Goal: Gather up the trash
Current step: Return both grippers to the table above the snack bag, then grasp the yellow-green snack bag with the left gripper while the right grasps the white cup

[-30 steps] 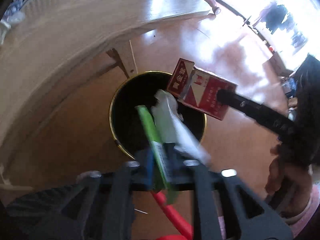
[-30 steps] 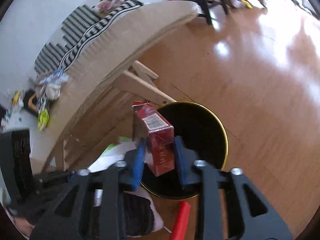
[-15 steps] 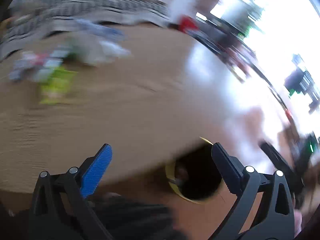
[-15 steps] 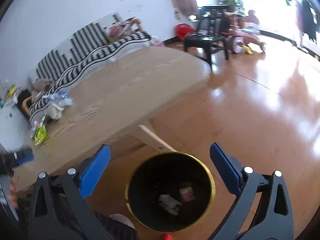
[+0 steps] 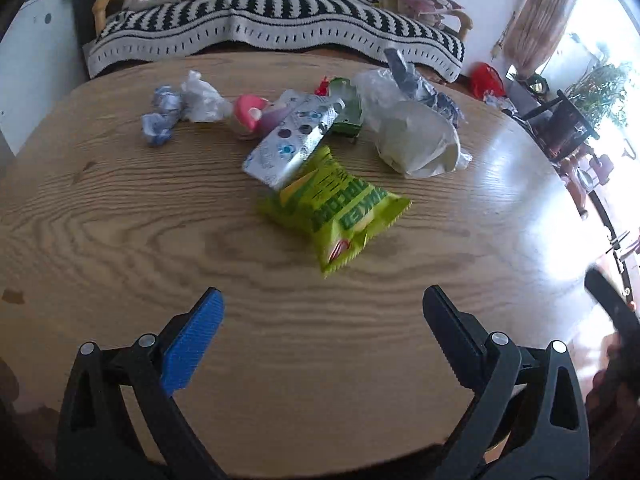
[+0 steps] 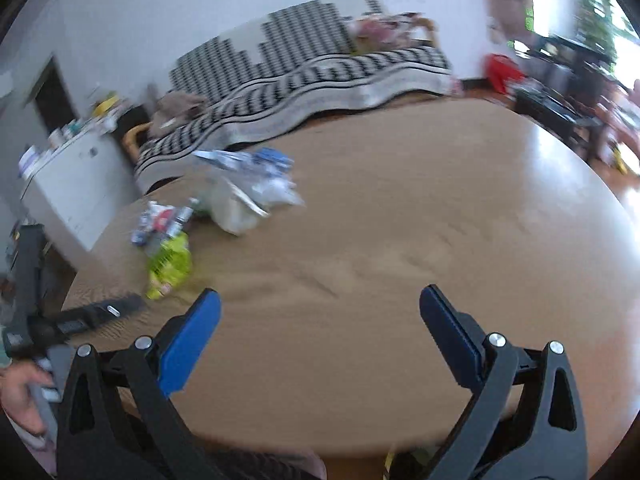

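Note:
A pile of trash lies on the round wooden table (image 5: 120,208). Nearest me in the left wrist view is a green snack bag (image 5: 340,208), behind it a silver foil pouch (image 5: 292,140), a pink cap (image 5: 248,112), a white plastic bag (image 5: 416,136) and crumpled blue-white wrappers (image 5: 162,114). My left gripper (image 5: 320,312) hovers open and empty over the table's near side, short of the green bag. My right gripper (image 6: 318,312) is also open and empty above bare table (image 6: 440,220); the green bag (image 6: 170,264) and white bag (image 6: 236,208) lie to its far left.
A sofa with a black-and-white striped throw (image 5: 280,20) stands behind the table. A white cabinet (image 6: 76,176) is at the left, dark chairs and a plant (image 5: 576,116) at the right. The left gripper's body and a hand (image 6: 20,392) show at the right wrist view's left edge.
Both grippers let go of their trash over the black bin, a green and a white wrapper from the left, a red carton from the right. They opened wide, then rose and swung up over the table.

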{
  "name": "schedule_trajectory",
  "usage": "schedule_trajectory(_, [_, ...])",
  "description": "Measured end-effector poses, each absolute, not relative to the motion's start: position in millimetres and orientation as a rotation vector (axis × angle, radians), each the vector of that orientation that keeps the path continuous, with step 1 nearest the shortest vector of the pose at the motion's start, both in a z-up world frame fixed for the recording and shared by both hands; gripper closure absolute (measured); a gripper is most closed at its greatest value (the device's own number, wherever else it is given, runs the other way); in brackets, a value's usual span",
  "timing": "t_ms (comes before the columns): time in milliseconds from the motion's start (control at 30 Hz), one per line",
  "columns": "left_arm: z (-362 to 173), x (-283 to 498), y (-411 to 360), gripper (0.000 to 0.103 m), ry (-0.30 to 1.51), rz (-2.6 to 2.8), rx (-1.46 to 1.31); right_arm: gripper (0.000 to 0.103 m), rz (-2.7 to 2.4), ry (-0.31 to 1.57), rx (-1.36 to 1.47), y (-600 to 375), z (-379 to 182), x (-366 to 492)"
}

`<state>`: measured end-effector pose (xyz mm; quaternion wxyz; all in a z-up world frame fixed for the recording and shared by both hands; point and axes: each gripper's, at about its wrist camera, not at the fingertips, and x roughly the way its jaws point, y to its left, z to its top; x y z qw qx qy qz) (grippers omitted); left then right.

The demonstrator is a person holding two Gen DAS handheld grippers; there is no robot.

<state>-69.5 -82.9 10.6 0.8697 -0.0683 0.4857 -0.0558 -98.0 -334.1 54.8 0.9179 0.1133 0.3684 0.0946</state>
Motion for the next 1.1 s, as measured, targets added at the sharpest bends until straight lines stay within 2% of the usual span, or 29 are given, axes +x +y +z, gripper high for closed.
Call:
schedule_trajectory(233, [-6,-23,-88,0.007,1.039,-0.102,-0.076,0.008,0.302,0.79,0.126,-277,63,-3])
schedule_trajectory(300, [-11,-16,-86,0.007,1.057,-0.107,-0.084,0.018,0.349,0.799,0.103,-262,60,20])
schedule_trajectory(367, [-15,-11,-83,0.007,1.069,-0.108,-0.099,0.034,0.371,0.81,0.059,-247,56,42])
schedule_trajectory(400, [-17,-9,-81,0.007,1.074,-0.108,-0.105,0.037,0.368,0.823,0.043,-241,51,51])
schedule_trajectory(433, [-19,-5,-80,0.007,1.077,-0.113,-0.114,0.045,0.378,0.84,0.043,-238,46,57])
schedule_trajectory(467, [-20,-3,-79,0.009,1.077,-0.121,-0.124,0.062,0.39,0.856,0.047,-236,42,61])
schedule_trajectory(533, [-21,-1,-76,0.034,1.065,-0.169,-0.156,0.079,0.434,0.858,0.084,-232,36,59])
schedule_trajectory(567, [-19,-1,-76,0.055,1.056,-0.185,-0.152,0.091,0.451,0.853,0.104,-231,37,54])
schedule_trajectory(600, [-20,-1,-76,0.075,1.067,-0.21,-0.156,0.092,0.459,0.848,0.11,-231,38,50])
schedule_trajectory(633, [-20,-3,-74,0.076,1.064,-0.219,-0.155,0.096,0.466,0.845,0.114,-230,39,46])
schedule_trajectory(700, [-15,-9,-73,0.088,1.036,-0.219,-0.141,0.098,0.466,0.845,0.124,-231,40,38])
schedule_trajectory(867, [5,-26,-73,0.103,0.985,-0.24,-0.123,0.098,0.474,0.809,0.159,-239,56,20])
schedule_trajectory(1067, [22,-46,-64,0.103,0.974,-0.232,-0.143,0.098,0.476,0.777,0.141,-236,73,-4])
schedule_trajectory(1100, [22,-49,-63,0.1,0.979,-0.223,-0.144,0.098,0.475,0.778,0.141,-237,74,-6])
